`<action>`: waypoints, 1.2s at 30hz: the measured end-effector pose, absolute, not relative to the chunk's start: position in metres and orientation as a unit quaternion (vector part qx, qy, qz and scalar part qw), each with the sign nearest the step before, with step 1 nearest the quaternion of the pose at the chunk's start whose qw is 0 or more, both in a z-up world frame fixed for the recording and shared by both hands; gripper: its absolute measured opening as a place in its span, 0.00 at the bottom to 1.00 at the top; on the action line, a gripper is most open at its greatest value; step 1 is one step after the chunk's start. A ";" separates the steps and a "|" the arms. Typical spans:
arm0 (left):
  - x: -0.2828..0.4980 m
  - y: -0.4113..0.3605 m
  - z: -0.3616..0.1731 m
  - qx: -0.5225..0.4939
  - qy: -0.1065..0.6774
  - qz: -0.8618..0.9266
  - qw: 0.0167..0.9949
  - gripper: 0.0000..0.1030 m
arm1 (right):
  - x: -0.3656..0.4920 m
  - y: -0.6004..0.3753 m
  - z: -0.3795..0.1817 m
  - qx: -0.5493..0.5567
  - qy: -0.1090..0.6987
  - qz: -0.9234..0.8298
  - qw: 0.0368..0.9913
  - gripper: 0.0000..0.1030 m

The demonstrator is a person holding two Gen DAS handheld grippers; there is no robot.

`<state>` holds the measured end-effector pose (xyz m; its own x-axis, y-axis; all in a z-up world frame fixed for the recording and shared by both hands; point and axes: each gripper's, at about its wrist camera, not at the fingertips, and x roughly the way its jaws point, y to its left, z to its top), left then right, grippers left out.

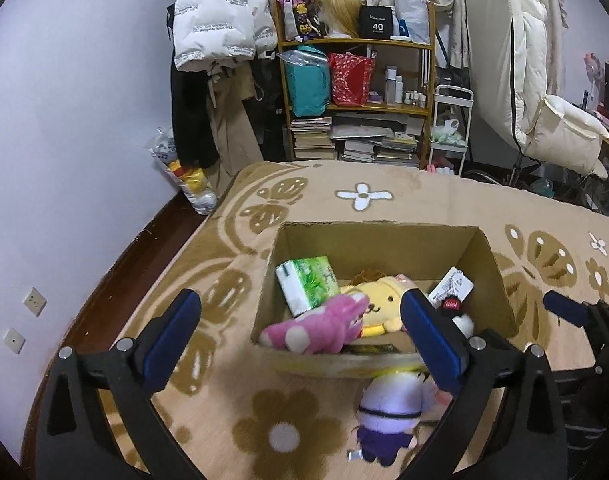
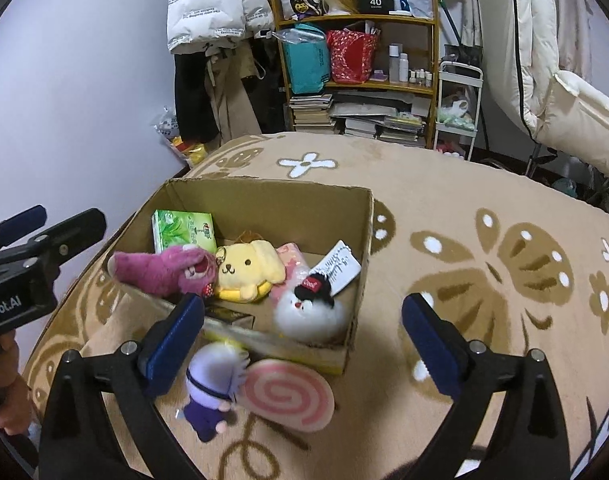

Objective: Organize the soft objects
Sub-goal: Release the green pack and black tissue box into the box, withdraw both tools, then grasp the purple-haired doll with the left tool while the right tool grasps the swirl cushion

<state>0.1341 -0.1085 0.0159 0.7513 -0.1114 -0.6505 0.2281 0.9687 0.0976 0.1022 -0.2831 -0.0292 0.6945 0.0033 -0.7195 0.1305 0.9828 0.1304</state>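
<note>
On left gripper [image 2: 8,240], "Robot.AI", box [image 1: 378,14] "40"

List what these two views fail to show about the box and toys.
- Pink swirl cushion: left wrist view hides nearly all of it behind the finger.
- Purple doll: blurred in both views, face unreadable.
- Dark item low in the cardboard box: mostly covered by the near wall.
- White tag: print too small.

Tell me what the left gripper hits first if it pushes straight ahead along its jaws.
Most likely the pink plush toy draped over the near wall of the open cardboard box; it sits between the open jaws of the left gripper. Depth is uncertain.
</note>
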 end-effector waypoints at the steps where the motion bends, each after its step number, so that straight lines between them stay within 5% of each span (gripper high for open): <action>1: 0.131 -0.107 0.017 0.087 0.340 -0.090 0.932 0.97 | 0.099 -0.283 -0.027 0.084 0.389 -0.036 0.917 1.00; 36: 0.079 -0.091 -0.053 0.119 0.429 -0.070 0.893 0.97 | 0.074 -0.285 -0.054 0.096 0.437 -0.058 0.892 1.00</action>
<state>0.0790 -0.0912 -0.0530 0.6225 -0.0227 -0.7823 0.2268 0.9619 0.1526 0.0744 -0.2851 -0.0544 0.6104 -0.0199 -0.7919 0.1882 0.9747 0.1205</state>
